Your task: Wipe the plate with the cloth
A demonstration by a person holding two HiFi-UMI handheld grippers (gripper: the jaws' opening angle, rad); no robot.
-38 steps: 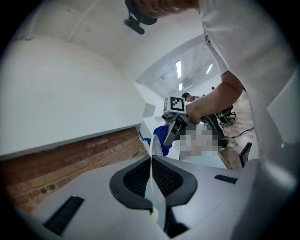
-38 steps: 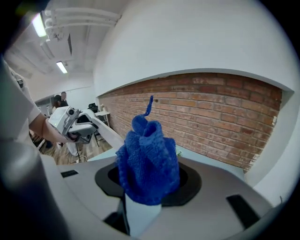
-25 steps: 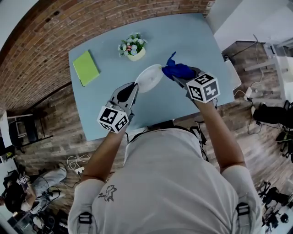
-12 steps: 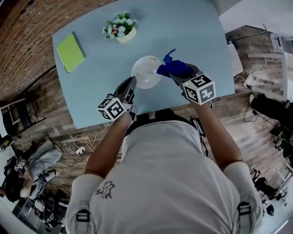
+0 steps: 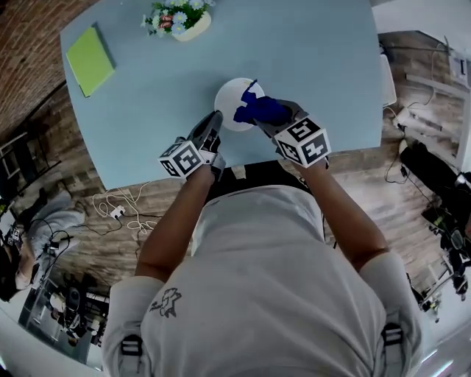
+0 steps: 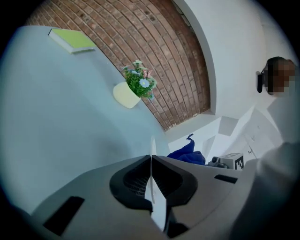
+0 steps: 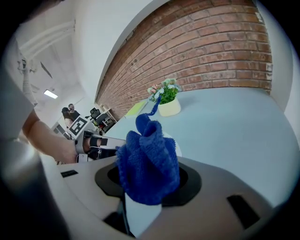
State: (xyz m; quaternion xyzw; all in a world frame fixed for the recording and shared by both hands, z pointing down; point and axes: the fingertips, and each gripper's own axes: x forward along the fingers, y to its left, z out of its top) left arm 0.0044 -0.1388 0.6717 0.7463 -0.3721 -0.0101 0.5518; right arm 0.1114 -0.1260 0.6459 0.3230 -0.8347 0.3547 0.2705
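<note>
A white plate point(image 5: 234, 99) is over the near part of the blue table point(image 5: 316, 59). My left gripper point(image 5: 212, 131) is shut on its near-left rim. In the left gripper view the plate point(image 6: 153, 151) shows edge-on as a thin white line between the closed jaws. The blue cloth point(image 5: 259, 110) is bunched up, and my right gripper point(image 5: 276, 121) is shut on it. It lies against the plate's right side. In the right gripper view the cloth point(image 7: 147, 159) fills the jaws and hides most of the plate point(image 7: 176, 146) behind it. I cannot tell whether the plate rests on the table.
A pot of flowers point(image 5: 176, 18) stands at the table's far edge, with a green notebook point(image 5: 90, 59) on the far left. The table's near edge runs just under both grippers. Cables and chairs lie on the wooden floor around it.
Both grippers have come down toward the table with the plate and the cloth. The left gripper has rolled, turning the plate. Both grips are unchanged.
</note>
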